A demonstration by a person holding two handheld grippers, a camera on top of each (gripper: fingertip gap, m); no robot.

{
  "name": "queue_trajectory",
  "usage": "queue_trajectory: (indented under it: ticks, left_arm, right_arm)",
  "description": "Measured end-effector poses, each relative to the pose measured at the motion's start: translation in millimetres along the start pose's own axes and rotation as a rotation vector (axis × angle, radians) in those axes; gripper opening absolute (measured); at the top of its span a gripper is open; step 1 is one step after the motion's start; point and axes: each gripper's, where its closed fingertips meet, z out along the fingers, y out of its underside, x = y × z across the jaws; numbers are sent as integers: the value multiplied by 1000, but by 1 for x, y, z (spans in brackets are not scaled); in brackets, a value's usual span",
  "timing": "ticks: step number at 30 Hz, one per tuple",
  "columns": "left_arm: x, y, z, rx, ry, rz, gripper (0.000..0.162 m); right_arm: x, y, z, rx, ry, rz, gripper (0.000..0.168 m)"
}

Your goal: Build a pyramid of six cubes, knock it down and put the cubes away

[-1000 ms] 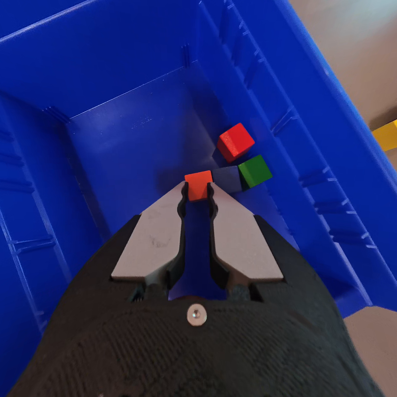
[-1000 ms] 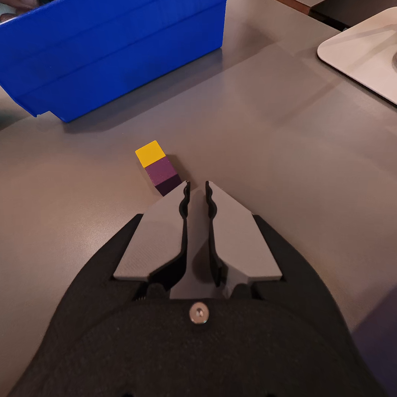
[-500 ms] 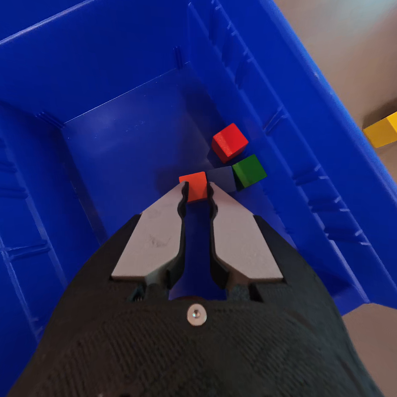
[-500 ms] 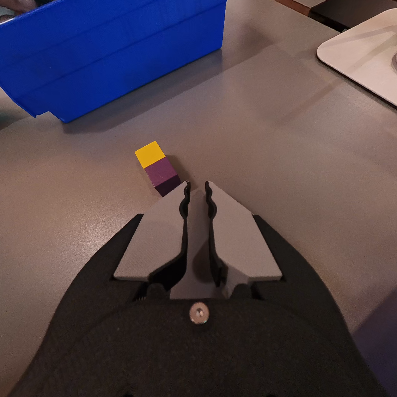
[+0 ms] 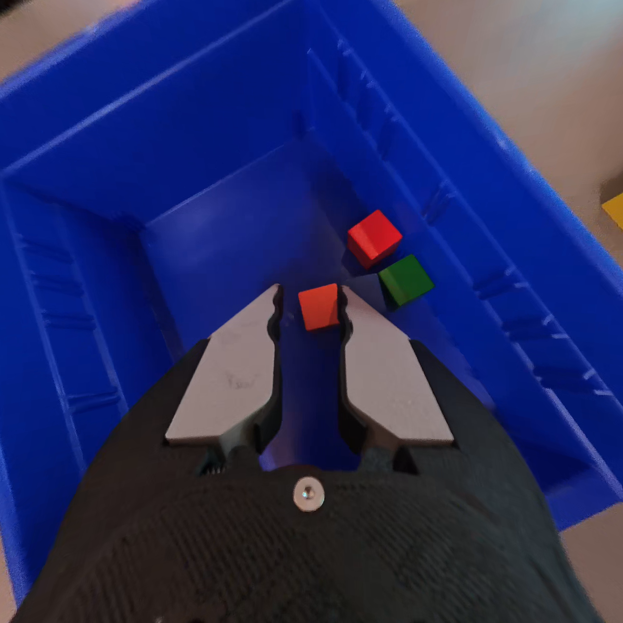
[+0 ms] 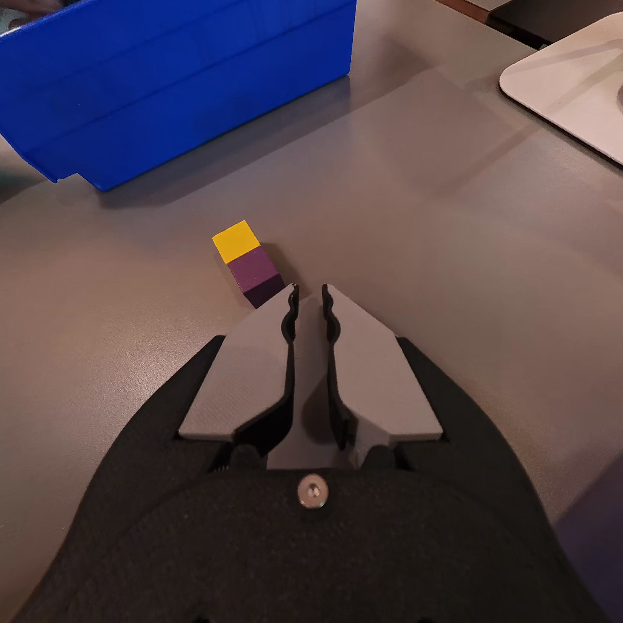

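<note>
Left gripper (image 5: 309, 305) jaws parted over blue bin (image 5: 209, 111), orange cube (image 5: 318, 306) loose between them against right finger; red cube (image 5: 374, 237), green cube (image 5: 406, 279) beyond. Only right view shows right gripper (image 6: 309, 296) slightly apart, empty, over table (image 6: 438, 236), purple cube (image 6: 256, 273) touching yellow cube (image 6: 236, 240) beyond, bin farther

Left wrist view: close, looking down into blue bin (image 5: 505, 188). Right: low over table (image 6: 438, 219), facing same bin.

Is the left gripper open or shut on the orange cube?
Open. The left gripper's jaws stand apart, with a gap left of the orange cube inside the blue bin.
</note>
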Motion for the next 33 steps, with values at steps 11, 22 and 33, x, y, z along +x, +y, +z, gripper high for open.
queue_trajectory:
  ticks: [11, 22, 33]
  left_arm:
    - [-22, -33, -19, 254, -83, -74, 30]
    - [-20, -44, -20, 325, -168, -7, 25]
    - [-22, -46, -23, 347, -167, -27, 24]
  right_arm:
    - [0, 0, 0, 1, -1, 0, 11]
    - [-1, 0, -1, 3, -2, -12, 11]
    - [1, -1, -3, 13, 4, -5, 11]
